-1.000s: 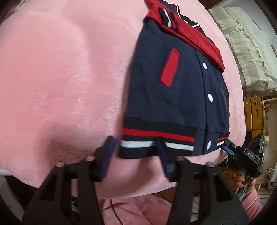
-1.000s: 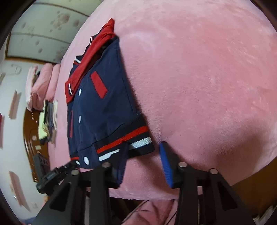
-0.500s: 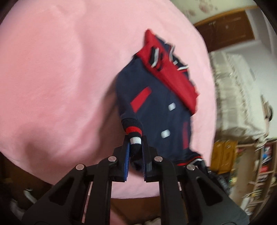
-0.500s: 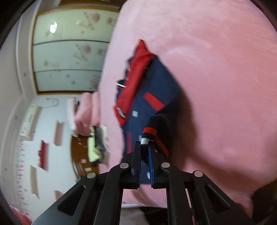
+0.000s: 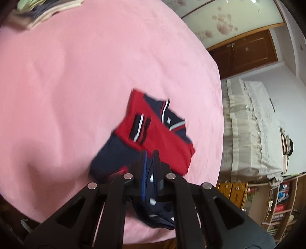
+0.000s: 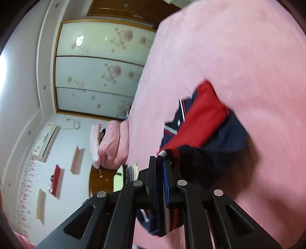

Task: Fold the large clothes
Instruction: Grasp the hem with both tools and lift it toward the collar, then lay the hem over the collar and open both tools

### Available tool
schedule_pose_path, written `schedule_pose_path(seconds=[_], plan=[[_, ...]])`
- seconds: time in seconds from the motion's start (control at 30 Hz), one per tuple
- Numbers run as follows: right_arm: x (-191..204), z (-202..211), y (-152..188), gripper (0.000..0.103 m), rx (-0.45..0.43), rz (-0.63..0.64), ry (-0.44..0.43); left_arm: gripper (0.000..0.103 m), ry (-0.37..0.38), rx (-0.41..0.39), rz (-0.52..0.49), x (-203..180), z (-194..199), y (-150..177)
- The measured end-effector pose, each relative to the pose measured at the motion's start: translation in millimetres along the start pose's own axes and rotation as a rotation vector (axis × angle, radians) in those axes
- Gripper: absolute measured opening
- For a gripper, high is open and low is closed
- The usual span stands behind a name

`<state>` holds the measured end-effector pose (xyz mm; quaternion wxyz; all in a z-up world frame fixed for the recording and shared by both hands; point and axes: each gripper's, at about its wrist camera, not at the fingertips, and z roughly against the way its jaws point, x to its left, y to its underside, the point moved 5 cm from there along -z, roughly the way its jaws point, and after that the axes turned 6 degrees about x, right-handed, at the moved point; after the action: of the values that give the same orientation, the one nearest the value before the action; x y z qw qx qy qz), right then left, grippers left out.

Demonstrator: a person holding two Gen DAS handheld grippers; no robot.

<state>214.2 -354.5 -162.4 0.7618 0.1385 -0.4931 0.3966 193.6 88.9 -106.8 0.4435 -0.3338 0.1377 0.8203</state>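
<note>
A navy and red jacket (image 5: 153, 138) with striped trim lies partly folded on a pink blanket (image 5: 76, 76). My left gripper (image 5: 150, 155) is shut on its hem, and navy cloth with white snaps hangs between the fingers. The lifted hem is carried over the jacket's red collar end. In the right wrist view the jacket (image 6: 206, 118) shows too, and my right gripper (image 6: 159, 160) is shut on the other end of the striped hem, held above the blanket (image 6: 239, 47).
A stack of folded clothes (image 5: 44, 9) lies at the far edge of the blanket. A white-covered bed (image 5: 252, 122) and bookshelves (image 5: 283, 201) stand to the right. Pink pillows (image 6: 109, 141) and a sliding wardrobe (image 6: 99, 67) are at the left.
Both grippers closed on the hem's corners, lifted them off the blanket and carried them forward over the jacket toward its collar end.
</note>
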Motion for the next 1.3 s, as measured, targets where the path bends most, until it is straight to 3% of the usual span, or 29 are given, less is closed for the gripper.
schedule_pose_path(seconds=[0.1, 0.17, 0.27, 0.33, 0.37, 0.43, 0.47, 0.5, 0.63, 0.87, 0.93, 0.97, 1.03, 1.1, 1.17, 1.3], plan=[[9.3, -11.0, -19.6, 0.007, -0.027, 0.006, 0.002, 0.002, -0.035, 0.014, -0.008, -6.9, -7.3, -30.0], [11.7, -16.3, -28.0, 0.006, -0.034, 0.007, 0.014, 0.002, -0.055, 0.068, -0.035, -6.0, -17.2, -39.4], [18.2, -30.8, -37.7, 0.006, -0.038, 0.037, 0.039, 0.002, -0.145, 0.196, -0.042, 6.3, -33.5, -39.9], [21.4, -40.8, -42.6, 0.006, -0.039, 0.045, 0.053, 0.004, -0.218, 0.273, 0.011, 27.9, -37.3, -35.2], [18.9, -43.2, -41.9, 0.006, -0.035, 0.043, 0.053, 0.013, -0.234, 0.293, 0.034, 37.2, -38.2, -32.0], [18.0, -50.6, -43.0, 0.006, -0.019, 0.041, 0.064, 0.05, -0.263, 0.32, 0.104, 57.5, -40.6, -28.9], [15.6, -52.8, -41.7, 0.006, -0.014, 0.042, 0.066, 0.073, -0.275, 0.323, 0.156, 68.8, -41.7, -28.1], [14.7, -53.2, -40.9, 0.006, -0.004, 0.042, 0.061, 0.076, -0.272, 0.317, 0.187, 75.6, -43.9, -25.2], [9.2, -45.6, -42.0, 0.006, 0.048, 0.036, 0.078, 0.076, -0.187, 0.314, 0.283, 92.8, -53.6, -16.2], [1.2, -39.1, -52.9, 0.006, 0.14, 0.072, 0.104, 0.076, -0.107, 0.318, 0.178, 92.2, -88.1, -3.5], [1.8, -39.0, -54.8, 0.006, 0.154, 0.084, 0.108, 0.067, -0.149, 0.329, 0.144, 92.6, -108.7, 2.0], [2.3, -39.7, -55.7, 0.006, 0.162, 0.091, 0.11, 0.056, -0.163, 0.34, 0.139, 92.2, -114.5, 4.4], [4.3, -41.3, -56.8, 0.006, 0.174, 0.106, 0.113, 0.049, -0.173, 0.357, 0.13, 89.3, -125.7, 11.4], [5.1, -41.9, -58.1, 0.006, 0.177, 0.112, 0.107, 0.029, -0.234, 0.347, 0.094, 87.7, -129.0, 15.4], [6.0, -41.9, -58.3, 0.006, 0.176, 0.11, 0.108, 0.019, -0.288, 0.315, 0.056, 85.8, -126.8, 16.9], [6.8, -42.5, -58.9, 0.006, 0.187, 0.118, 0.111, 0.008, -0.304, 0.246, 0.017, 76.0, -120.2, 17.6]])
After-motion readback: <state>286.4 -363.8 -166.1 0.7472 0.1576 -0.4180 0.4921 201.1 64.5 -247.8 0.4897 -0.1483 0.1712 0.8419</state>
